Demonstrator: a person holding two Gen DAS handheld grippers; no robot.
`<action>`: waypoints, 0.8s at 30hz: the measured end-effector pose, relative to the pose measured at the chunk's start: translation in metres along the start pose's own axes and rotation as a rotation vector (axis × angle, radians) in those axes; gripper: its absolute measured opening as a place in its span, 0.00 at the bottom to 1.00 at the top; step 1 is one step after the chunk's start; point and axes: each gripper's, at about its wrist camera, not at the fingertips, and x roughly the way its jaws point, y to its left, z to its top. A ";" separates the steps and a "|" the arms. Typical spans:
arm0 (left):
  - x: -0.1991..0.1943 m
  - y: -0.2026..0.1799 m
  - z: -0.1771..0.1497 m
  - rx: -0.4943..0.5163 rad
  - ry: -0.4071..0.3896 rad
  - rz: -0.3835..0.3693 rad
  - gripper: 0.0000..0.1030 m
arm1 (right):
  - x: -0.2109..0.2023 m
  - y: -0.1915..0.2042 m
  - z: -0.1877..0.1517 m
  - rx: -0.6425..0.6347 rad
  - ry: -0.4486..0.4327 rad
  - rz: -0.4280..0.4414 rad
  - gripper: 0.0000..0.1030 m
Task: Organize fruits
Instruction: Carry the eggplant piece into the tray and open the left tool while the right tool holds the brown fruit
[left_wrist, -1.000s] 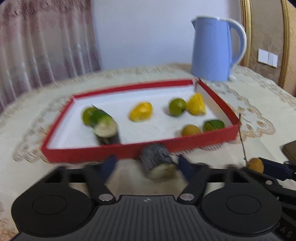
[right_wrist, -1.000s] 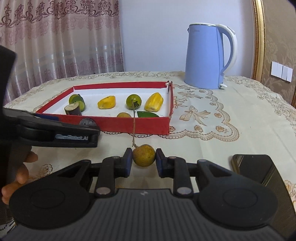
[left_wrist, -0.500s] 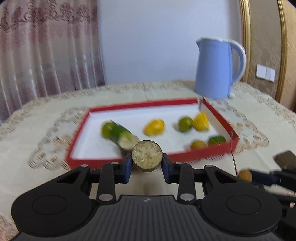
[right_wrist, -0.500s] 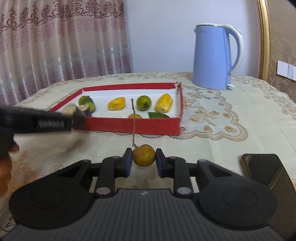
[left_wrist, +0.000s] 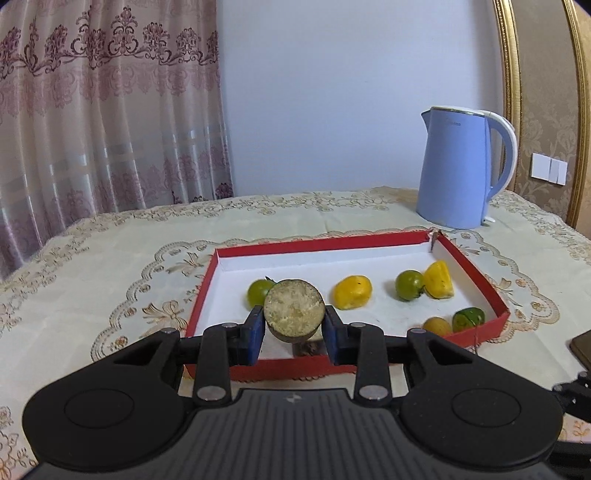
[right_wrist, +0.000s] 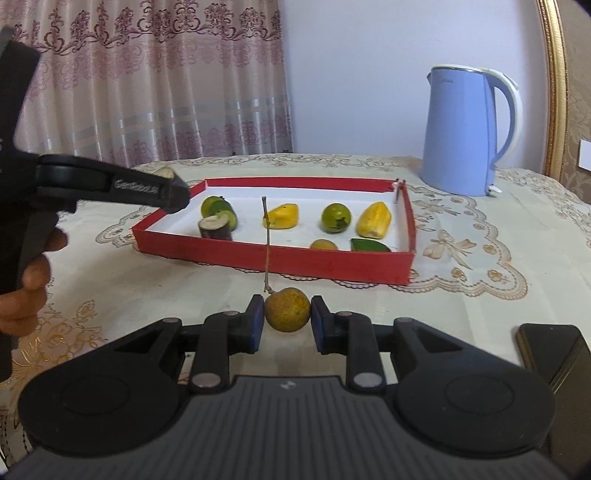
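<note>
Both grippers loaded — fruit held above the desk, red tray ahead.

Left gripper (left_wrist: 294, 331) clamps a short dark-skinned stalk section (left_wrist: 294, 312), pale cut face toward the camera, over the near-left wall of the red tray (left_wrist: 476, 275). Right gripper (right_wrist: 287, 320) pinches a brownish-yellow round fruit (right_wrist: 287, 309) with a long thin stem (right_wrist: 266, 243) standing up — short of the tray's near wall. Inside the tray: a second stalk piece (right_wrist: 215, 228) against a green fruit (right_wrist: 216, 208), two yellow pieces, another green fruit, one small brown fruit, one green wedge. Blue kettle (right_wrist: 463, 131) stands behind the tray; a dark phone (right_wrist: 554, 354) lies at right.
</note>
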 end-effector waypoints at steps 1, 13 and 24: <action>0.002 0.000 0.001 0.001 0.002 0.002 0.31 | 0.000 0.001 0.000 -0.001 0.000 0.003 0.25; 0.038 0.002 0.024 0.017 0.027 0.037 0.31 | -0.002 0.004 0.000 -0.005 0.004 0.016 0.25; 0.072 -0.004 0.038 0.053 0.057 0.070 0.31 | 0.000 0.002 0.000 -0.003 0.007 0.020 0.25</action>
